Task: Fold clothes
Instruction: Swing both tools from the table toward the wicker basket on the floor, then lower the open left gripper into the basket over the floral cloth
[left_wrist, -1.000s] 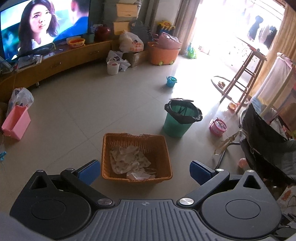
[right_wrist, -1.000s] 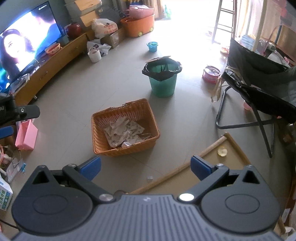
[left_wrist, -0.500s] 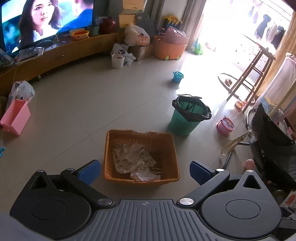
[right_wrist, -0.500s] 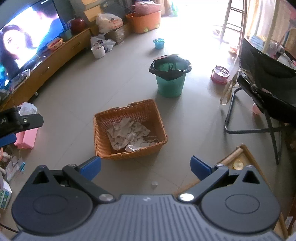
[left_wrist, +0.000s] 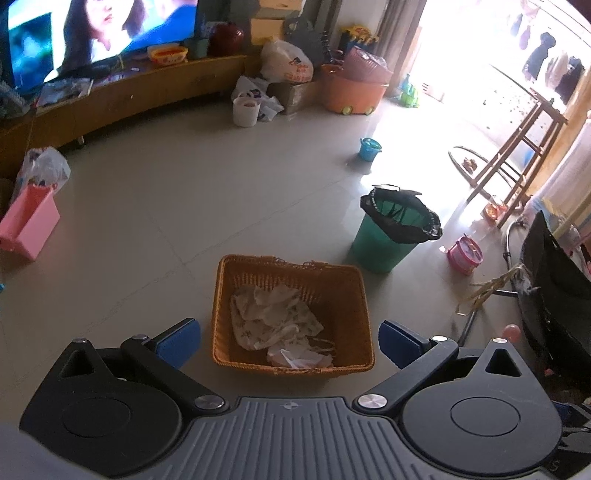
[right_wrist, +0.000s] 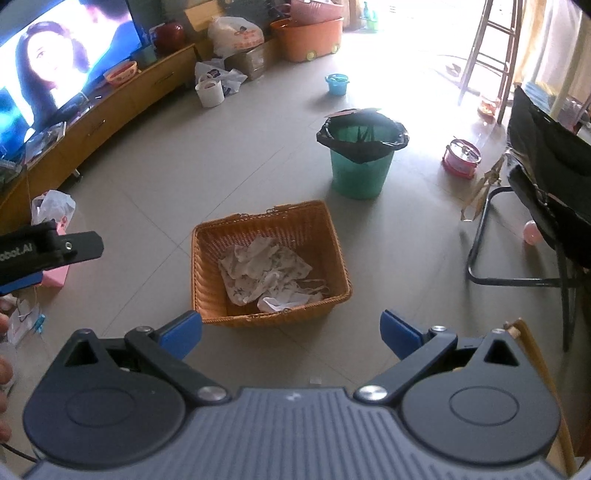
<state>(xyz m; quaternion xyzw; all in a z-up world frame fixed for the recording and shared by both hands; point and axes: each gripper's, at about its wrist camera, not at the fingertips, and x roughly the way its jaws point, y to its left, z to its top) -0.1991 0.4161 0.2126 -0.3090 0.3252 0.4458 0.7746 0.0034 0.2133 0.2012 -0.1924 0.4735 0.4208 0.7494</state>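
Both claws, left (left_wrist: 289, 341) and right (right_wrist: 291, 332), gape above basket (right_wrist: 334, 236)

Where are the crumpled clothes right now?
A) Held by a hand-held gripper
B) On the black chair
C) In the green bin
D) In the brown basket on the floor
D: the pale crumpled clothes lie inside the brown basket on the floor, and both hand-held grippers are open and hold nothing.

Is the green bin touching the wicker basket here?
Apart. The right wrist view shows bare floor between the green bin and the wicker basket.
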